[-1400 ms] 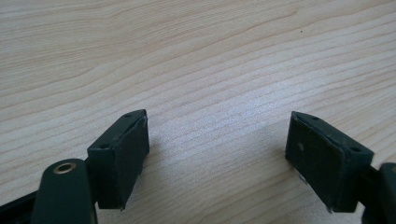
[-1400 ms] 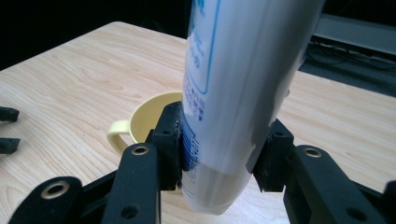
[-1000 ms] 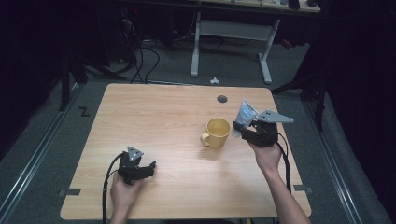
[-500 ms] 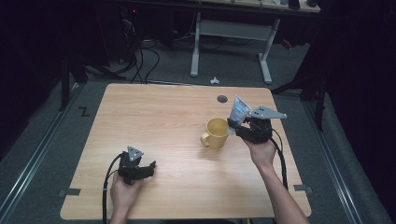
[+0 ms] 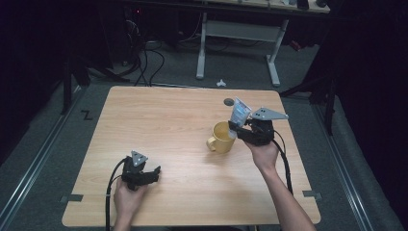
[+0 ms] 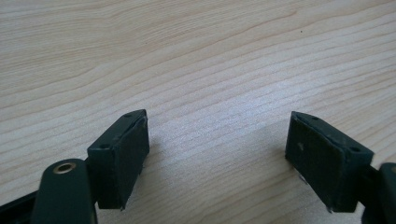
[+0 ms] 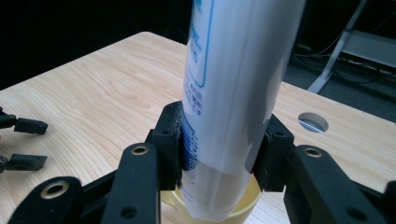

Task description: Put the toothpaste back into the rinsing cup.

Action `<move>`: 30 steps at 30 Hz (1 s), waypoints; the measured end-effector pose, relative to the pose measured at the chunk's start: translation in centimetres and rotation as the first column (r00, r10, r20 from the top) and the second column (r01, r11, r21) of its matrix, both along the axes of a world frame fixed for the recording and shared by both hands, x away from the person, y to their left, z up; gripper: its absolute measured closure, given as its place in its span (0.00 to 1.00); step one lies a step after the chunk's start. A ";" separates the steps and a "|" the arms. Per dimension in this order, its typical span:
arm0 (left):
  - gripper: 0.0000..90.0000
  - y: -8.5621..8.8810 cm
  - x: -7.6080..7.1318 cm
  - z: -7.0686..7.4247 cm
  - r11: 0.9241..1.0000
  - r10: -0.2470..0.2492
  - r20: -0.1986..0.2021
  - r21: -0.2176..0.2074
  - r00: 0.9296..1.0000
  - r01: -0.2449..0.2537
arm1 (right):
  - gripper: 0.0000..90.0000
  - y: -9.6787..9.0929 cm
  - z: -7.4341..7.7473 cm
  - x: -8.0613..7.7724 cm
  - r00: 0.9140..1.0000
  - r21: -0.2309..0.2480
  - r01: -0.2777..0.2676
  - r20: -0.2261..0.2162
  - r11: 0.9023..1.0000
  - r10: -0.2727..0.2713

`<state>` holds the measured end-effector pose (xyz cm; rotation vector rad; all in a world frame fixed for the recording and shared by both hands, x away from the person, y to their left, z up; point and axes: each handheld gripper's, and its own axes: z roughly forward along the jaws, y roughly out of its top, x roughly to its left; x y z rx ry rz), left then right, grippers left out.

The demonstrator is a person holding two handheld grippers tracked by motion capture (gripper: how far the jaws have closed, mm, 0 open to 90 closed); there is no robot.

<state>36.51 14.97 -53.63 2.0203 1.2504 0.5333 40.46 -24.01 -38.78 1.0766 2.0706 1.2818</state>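
The right gripper [image 7: 219,154] pinches a white plastic tube [image 7: 233,93] upright, its lower end over the yellow ceramic mug [image 5: 222,137], likely for lowering inside; the left gripper [image 6: 217,158] rests spread on the near-left wooden table [image 5: 159,115]

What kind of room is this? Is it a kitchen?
Probably not a kitchen; it looks like a lab or workshop. A bare wooden table stands on grey carpet, cables trail across the floor, and a metal-legged desk stands behind in a dark room.
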 end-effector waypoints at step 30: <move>0.25 0.0 0.0 0.0 1.000 -0.002 -0.001 0.001 1.000 0.002 | 0.68 2.7 -2.2 2.6 0.999 -0.044 -0.033 -0.024 0.998 0.032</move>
